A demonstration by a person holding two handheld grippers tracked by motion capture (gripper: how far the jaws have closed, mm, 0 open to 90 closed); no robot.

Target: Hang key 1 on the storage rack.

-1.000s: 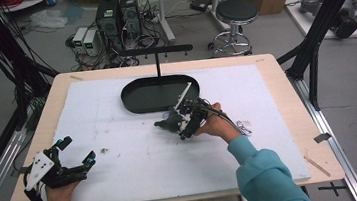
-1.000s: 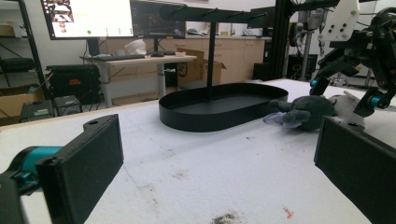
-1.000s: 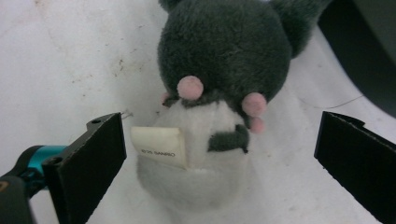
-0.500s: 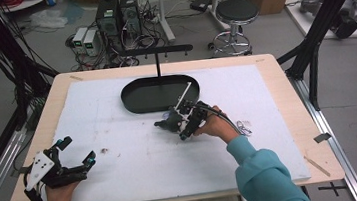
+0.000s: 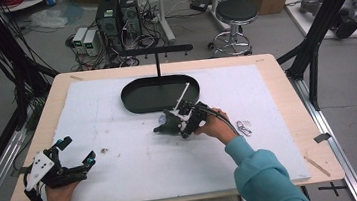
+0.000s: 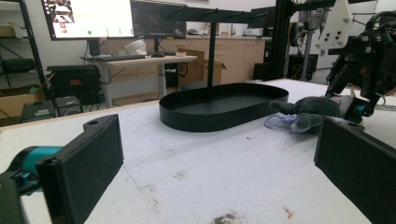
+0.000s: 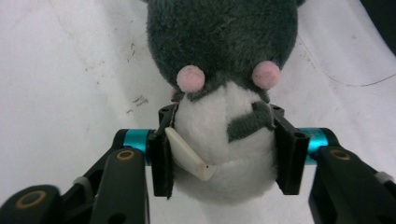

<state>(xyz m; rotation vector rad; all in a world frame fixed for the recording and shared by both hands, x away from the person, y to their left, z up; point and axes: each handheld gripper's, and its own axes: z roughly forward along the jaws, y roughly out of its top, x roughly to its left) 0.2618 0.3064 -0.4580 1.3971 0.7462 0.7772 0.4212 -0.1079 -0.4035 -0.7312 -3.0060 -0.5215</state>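
A grey and white plush toy (image 5: 168, 125) with pink cheeks (image 7: 224, 42) lies on the white mat just in front of the black oval tray (image 5: 131, 103). My right gripper (image 5: 180, 123) reaches it from the right. Its jaws have just been closing, and the pads (image 7: 162, 154) now press both sides of the toy's white belly, with a small white tag against the left pad. My left gripper (image 5: 78, 149) rests at the table's front left, open with nothing between its jaws (image 6: 219, 154). It looks across at the toy (image 6: 308, 109) and the right gripper (image 6: 355, 107).
A black stand with a crossbar (image 5: 156, 50) rises from the tray. A purple loop (image 6: 279, 121) lies by the toy. Small metal clips (image 5: 243, 127) lie right of the right hand. A dark speck (image 5: 104, 150) sits near the left gripper.
Neither hand has shifted. The right gripper's jaws look slightly closer together around the plush toy than a second ago.
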